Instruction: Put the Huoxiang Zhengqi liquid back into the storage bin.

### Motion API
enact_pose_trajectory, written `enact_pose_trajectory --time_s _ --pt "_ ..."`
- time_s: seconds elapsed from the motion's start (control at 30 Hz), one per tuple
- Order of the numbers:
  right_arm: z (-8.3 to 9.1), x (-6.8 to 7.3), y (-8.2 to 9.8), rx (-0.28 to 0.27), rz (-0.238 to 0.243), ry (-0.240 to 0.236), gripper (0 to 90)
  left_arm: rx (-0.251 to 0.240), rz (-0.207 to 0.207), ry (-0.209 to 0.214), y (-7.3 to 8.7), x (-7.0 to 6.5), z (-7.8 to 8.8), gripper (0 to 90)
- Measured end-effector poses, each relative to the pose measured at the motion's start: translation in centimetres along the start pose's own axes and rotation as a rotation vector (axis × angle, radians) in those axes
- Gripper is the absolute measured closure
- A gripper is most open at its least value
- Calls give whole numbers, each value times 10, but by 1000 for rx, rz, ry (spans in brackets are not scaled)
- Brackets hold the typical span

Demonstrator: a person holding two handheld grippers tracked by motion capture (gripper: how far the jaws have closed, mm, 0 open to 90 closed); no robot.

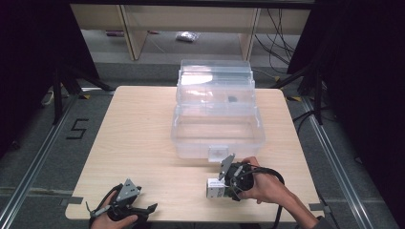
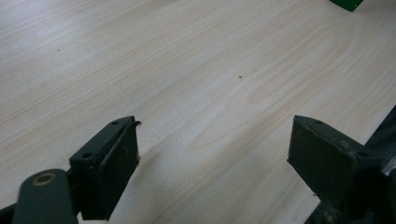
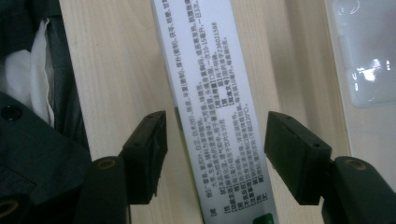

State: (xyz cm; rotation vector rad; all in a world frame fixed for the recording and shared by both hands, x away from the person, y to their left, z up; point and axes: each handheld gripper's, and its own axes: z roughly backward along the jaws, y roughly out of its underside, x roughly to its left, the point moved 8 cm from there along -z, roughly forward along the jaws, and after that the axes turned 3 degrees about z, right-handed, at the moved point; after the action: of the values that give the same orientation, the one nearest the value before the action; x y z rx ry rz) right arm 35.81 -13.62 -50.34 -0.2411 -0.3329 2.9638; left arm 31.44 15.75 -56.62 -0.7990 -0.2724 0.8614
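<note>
A: Left side first?
B: Left gripper (image 1: pixel 143 210) sits at the table's near-left edge, held in the left hand (image 1: pixel 107 220). Grey three-cornered plate on top, cable looping off behind it. Nothing between the jaws. In the left gripper view (image 2: pixel 212 154) they stand wide apart over bare light wood table (image 2: pixel 187 70).
A: Anything else in that view?
B: A small green corner (image 2: pixel 346 3) at the top right edge. Can't tell what it is.
A: Middle of the table?
B: Clear plastic storage box (image 1: pixel 217 131), lid (image 1: pixel 215 78) swung open and leaning back toward the far edge. Latch tab on the near wall. One small dark thing (image 1: pixel 232 99) shows through the plastic near the lid; too small to identify.
A: Right side?
B: Right gripper (image 1: pixel 228 183) in the right hand (image 1: pixel 265 188), near-right of centre, just in front of the box's near wall. A white carton (image 1: pixel 216 188) lies on the table at its jaws.
A: Gripped?
B: Not by what the right gripper view (image 3: pixel 212 156) shows. Jaws part-open, one on each side of the white carton (image 3: pixel 210 102), gap visible on both sides. Carton is long and narrow, printed text along its face, green mark at the near end. It lies flat on the wood.
A: Box in that view?
B: Its clear wall (image 3: pixel 364 56) is at the right edge, close to the carton but apart.
</note>
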Motion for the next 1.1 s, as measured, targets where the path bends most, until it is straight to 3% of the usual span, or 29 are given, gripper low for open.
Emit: enact_pose_trajectory --time_s 0.1,0.13,0.2,0.23,0.27,0.4,0.47,0.5,0.53,0.57,0.67,0.77,0.8,0.97,1.07,1.1 --pt "-2 0 0 15 -3 -2 442 11 -7 5 1 0 1 156" --pt "-4 -1 0 32 32 -7 456 -2 5 0 0 0 0 156" --pt "-4 0 0 43 25 -15 468 3 0 0 0 0 0 156" --pt "-5 3 0 53 -3 -25 480 -6 5 0 0 0 -1 156" --pt "-7 0 0 49 36 -26 486 -5 3 9 0 0 -1 156" --pt "-9 2 0 67 21 -40 524 1 2 1 0 0 0 156" --pt "-9 -1 0 81 49 -44 548 -4 5 0 0 0 0 156" --pt "-9 0 0 85 45 -54 552 -3 3 0 0 0 0 156" --pt "-8 2 1 100 10 -60 555 -3 3 0 0 0 0 156" --pt "-9 3 1 108 15 -73 561 4 0 0 0 0 0 156" --pt "-10 1 2 111 28 -64 577 -3 3 1 0 0 0 156" --pt "-11 -1 0 94 104 -81 627 -5 4 2 0 0 -1 156" --pt "-8 2 1 113 77 -90 639 -5 4 2 0 0 -1 156" --pt "-7 3 3 118 41 -91 643 12 -11 6 1 1 1 156" --pt "-4 2 3 104 38 -86 644 2 -3 5 0 0 0 156" --pt "-4 -1 2 95 79 -92 644 7 -3 -1 1 0 0 156"
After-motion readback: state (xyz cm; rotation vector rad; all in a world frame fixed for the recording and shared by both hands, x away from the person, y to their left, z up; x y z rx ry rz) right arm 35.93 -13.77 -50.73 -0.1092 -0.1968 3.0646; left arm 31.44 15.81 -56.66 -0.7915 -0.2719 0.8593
